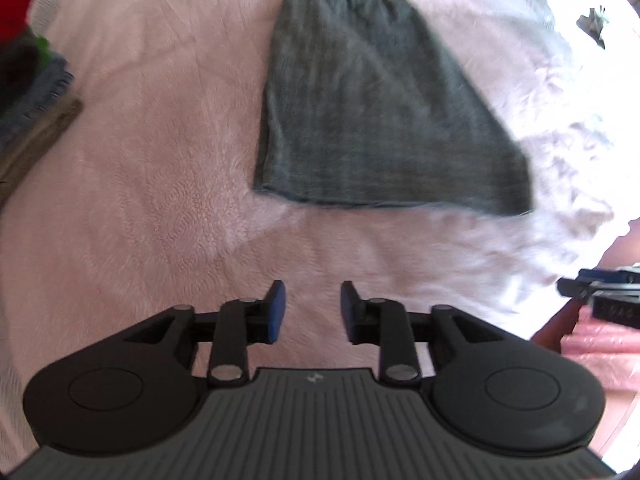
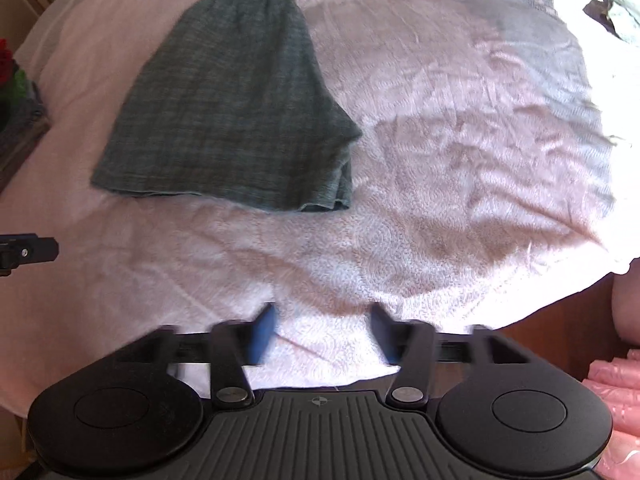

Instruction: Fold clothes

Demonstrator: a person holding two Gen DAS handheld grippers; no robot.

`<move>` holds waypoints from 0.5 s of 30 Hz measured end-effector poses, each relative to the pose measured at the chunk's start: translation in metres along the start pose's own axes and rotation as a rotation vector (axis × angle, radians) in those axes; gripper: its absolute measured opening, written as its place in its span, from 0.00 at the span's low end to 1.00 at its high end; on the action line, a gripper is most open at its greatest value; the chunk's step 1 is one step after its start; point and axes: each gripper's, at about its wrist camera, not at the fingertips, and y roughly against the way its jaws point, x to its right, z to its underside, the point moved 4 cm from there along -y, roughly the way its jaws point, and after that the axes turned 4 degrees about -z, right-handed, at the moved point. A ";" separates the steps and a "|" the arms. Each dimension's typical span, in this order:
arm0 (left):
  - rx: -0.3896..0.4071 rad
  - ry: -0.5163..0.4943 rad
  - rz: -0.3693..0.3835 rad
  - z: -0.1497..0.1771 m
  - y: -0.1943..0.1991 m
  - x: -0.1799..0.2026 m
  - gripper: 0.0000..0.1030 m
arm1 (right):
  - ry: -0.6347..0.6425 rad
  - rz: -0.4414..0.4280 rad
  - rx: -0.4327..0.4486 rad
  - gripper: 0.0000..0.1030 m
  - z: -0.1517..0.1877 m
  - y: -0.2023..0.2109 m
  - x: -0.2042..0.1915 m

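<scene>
Both claws hang over a pink bed cover with nothing between their fingers. On the left claw, two black fingers with blue pads stand spread apart, touching no cloth. On the right claw, the blue-padded fingers are spread a little wider, though they are blurred. Each claw has a black, ribbed plastic body with two round discs at its sides and a small pale emblem at the centre; no words can be read on either.

A grey-green garment lies flat on the cover, well ahead of both claws. It is woven, with a faint checked texture, narrow at a gathered band on the far end and widening toward the near hem, possibly shorts folded in half; layered edges show at its right corner in the right wrist view. The cover is soft and quilted, smoother on the left and creased on the right. A stack of folded clothes, red, green, blue and brown, sits at the far left edge
</scene>
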 end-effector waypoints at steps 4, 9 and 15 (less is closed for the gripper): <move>0.082 0.015 -0.017 0.000 0.047 0.023 0.34 | 0.051 -0.027 0.065 0.78 0.003 0.044 -0.016; 0.151 0.021 -0.057 -0.001 0.091 0.039 0.39 | 0.080 -0.037 0.112 0.78 0.007 0.080 -0.020; 0.195 0.025 -0.111 0.004 0.122 0.047 0.45 | 0.096 -0.047 0.160 0.78 0.009 0.111 -0.023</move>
